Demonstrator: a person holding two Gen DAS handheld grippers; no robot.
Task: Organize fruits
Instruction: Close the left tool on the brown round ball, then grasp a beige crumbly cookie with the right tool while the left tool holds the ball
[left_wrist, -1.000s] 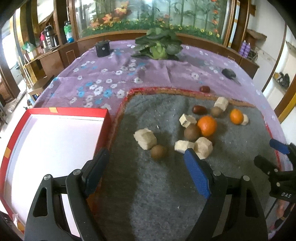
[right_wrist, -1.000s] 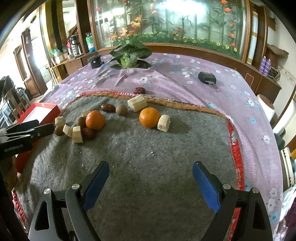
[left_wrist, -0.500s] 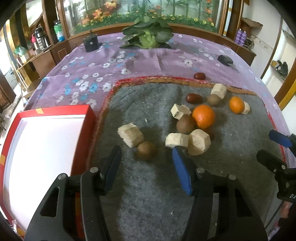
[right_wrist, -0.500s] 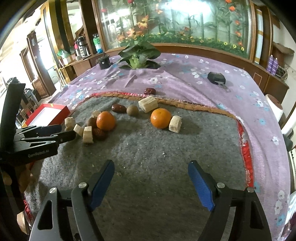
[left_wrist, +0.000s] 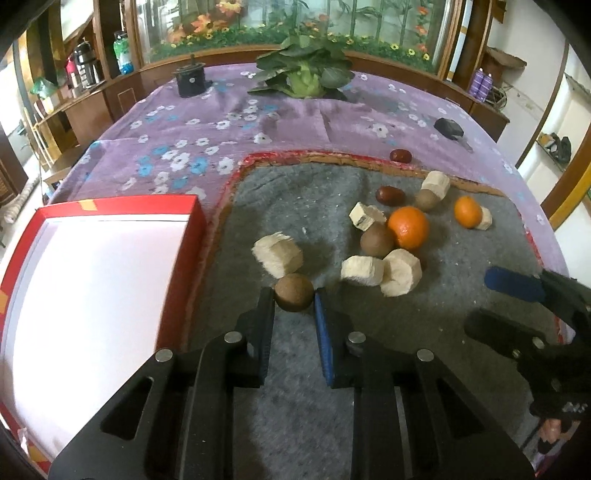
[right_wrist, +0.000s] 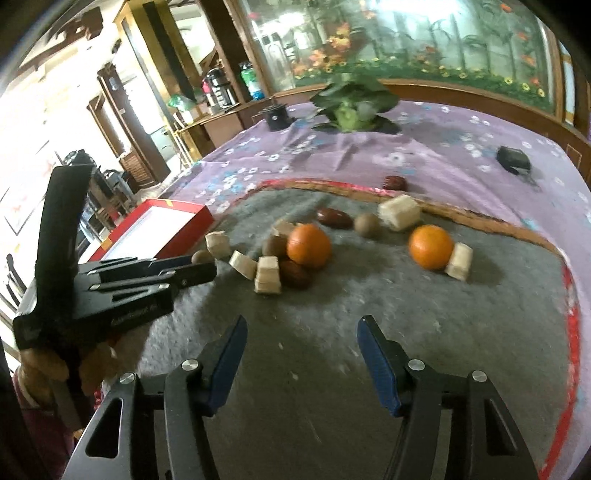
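Observation:
On the grey felt mat (left_wrist: 295, 192) lie two oranges (left_wrist: 408, 227) (left_wrist: 467, 211), brown round fruits (left_wrist: 376, 240), dark red dates (left_wrist: 389, 195) and pale wooden blocks (left_wrist: 279, 254). My left gripper (left_wrist: 293, 301) is shut on the nearest brown fruit (left_wrist: 294, 293), which rests on the mat beside a block. From the right wrist view the left gripper (right_wrist: 199, 267) shows at the left with that fruit (right_wrist: 201, 256) at its tips. My right gripper (right_wrist: 301, 325) hangs over bare felt, its jaws closing with nothing between them. The nearer orange (right_wrist: 308, 245) lies ahead of it.
A red box with a white inside (left_wrist: 195, 221) stands left of the mat. On the purple flowered cloth (left_wrist: 184, 147) behind are a leafy green vegetable (left_wrist: 304, 74), a black round device (left_wrist: 190, 79), a small black object (left_wrist: 448, 127) and one date (left_wrist: 400, 155).
The left jaws have closed from wide apart onto the brown fruit. The right jaws have narrowed, and the right gripper has swung left toward the fruit pile.

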